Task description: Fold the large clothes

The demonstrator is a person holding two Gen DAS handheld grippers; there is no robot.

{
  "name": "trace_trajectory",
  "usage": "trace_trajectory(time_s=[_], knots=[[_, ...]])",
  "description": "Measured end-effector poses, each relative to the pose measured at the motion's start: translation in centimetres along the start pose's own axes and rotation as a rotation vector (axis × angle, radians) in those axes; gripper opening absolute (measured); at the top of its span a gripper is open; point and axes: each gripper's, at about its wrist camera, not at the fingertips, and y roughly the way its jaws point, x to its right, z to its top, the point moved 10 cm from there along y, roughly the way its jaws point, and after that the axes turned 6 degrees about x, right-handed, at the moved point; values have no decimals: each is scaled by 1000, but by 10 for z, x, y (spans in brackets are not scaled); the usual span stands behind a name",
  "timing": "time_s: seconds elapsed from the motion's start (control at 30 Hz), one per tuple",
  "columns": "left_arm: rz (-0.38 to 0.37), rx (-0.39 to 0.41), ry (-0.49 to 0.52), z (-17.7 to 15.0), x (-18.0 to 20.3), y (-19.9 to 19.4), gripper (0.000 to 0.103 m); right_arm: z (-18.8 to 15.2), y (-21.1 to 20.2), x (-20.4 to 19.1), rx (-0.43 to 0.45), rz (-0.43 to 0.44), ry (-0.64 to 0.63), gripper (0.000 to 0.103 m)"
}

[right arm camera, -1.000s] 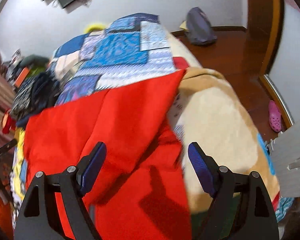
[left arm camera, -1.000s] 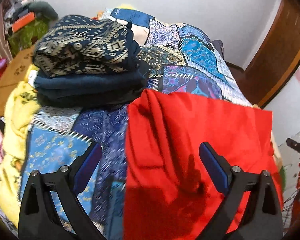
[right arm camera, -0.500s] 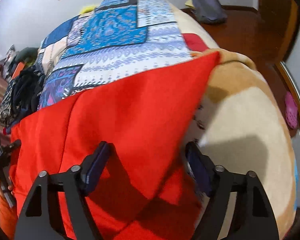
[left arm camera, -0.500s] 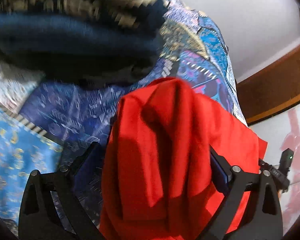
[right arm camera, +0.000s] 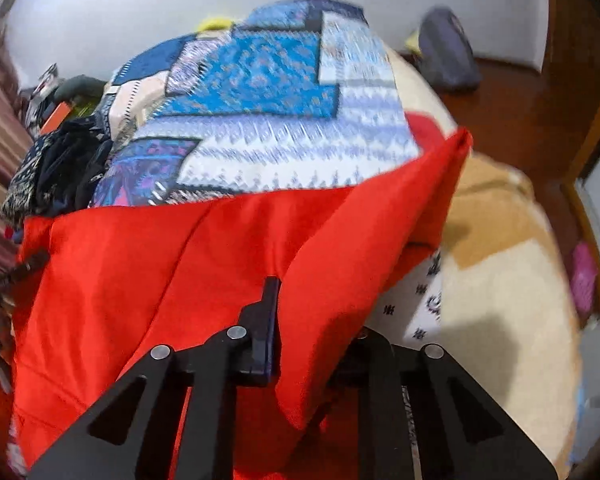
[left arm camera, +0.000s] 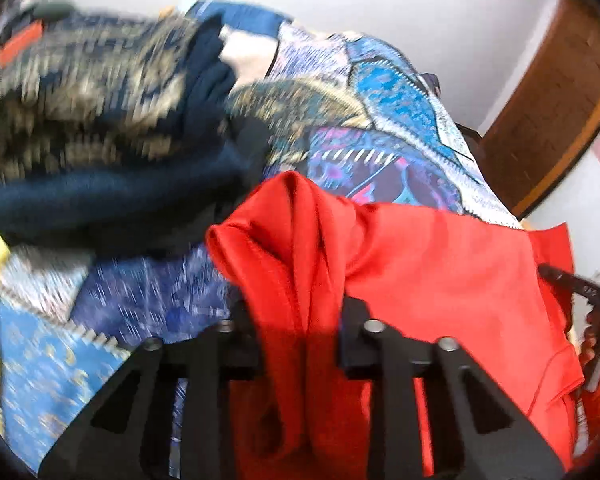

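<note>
- Cloth (left arm camera: 440,280) is what both grippers are after: a red garment spread over the patchwork bedspread (right arm camera: 260,92), one side reaching toward the tan blanket (right arm camera: 500,288) at the bed's edge.
- Left gripper (left arm camera: 300,316): its jaws are closing, and a bunched ridge of the red cloth sits between them, rising in a peak just beyond the tips. The pads appear to press the gathered fabric from both sides.
- Right gripper (right arm camera: 312,320): jaws also closing, with a fold of the same cloth between them. One blue pad shows against the fabric; the other is hidden under the drape, so how firmly it bites is hard to tell.
- Step in hand, as I judge it: taking hold of two points on the near part of the garment, ready for a fold.
- Next move probably calls for lifting both pinches together and carrying the held edge over the flat part toward the far edge, keeping the hands level with each other so the fold line runs straight.
- Risks: the left pinch has gathered several layers, which may leave a lump; a shallow right bite could slip once the cloth takes weight.
- A stack of dark folded clothes (left arm camera: 112,120) lies near the far left corner of the garment, so the carry should stay clear of it.
</note>
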Motion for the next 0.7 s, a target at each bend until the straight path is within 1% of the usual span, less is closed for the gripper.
trace_trajectory(time_s=[0.07,0.17,0.2,0.33,0.4,0.47,0.57,0.7], knots=[[4,17,24,15,5,-5,22,13,-13,-5,44,-17,-30,14],[-3,50,54,42,13,-12,22,36,-28,-8,87,17,-14,14],[-5,68,66,56,18,-15,21,42,-30,-8,94,24,-12,14],[-13,122,73,99,29,-13,21,65,-24,-10,104,-16,-46,14],[-9,112,83,114,32,-2,21,78,-16,-8,110,-36,-41,14],[2,79,97,117,30,10,22,86,-8,-4,111,-61,-28,14],[46,9,105,110,21,34,24,90,9,2,95,-97,-17,14],[55,-20,64,97,4,48,26,81,21,10,73,-107,25,15]])
